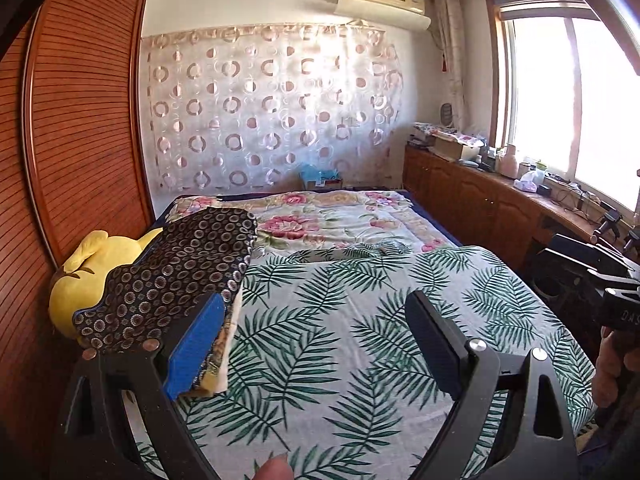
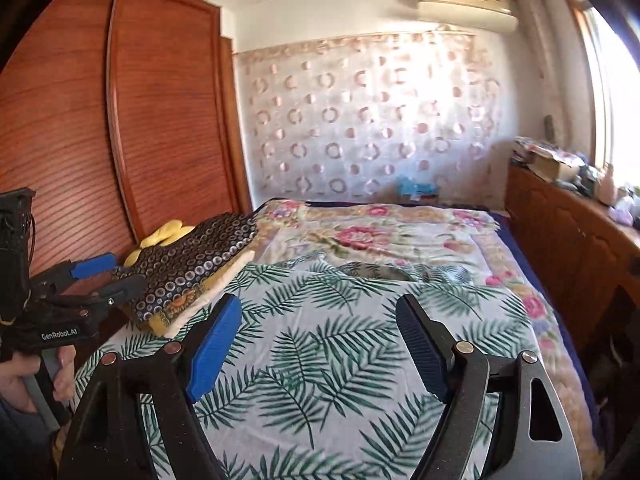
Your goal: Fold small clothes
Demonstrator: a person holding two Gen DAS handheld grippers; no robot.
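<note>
A folded dark garment with ring print (image 1: 176, 272) lies on top of a small stack at the bed's left edge, over yellow and white folded cloth (image 1: 218, 364); the stack also shows in the right wrist view (image 2: 192, 268). My left gripper (image 1: 320, 344) is open and empty, its blue left finger beside the stack's near corner. My right gripper (image 2: 320, 344) is open and empty above the palm-leaf sheet (image 2: 320, 360). The left gripper also shows at the left of the right wrist view (image 2: 108, 272), open beside the stack.
A yellow plush toy (image 1: 80, 272) lies behind the stack against the wooden wardrobe (image 1: 80, 120). A floral blanket (image 1: 328, 220) covers the far half of the bed. A wooden counter with clutter (image 1: 500, 176) runs under the window on the right.
</note>
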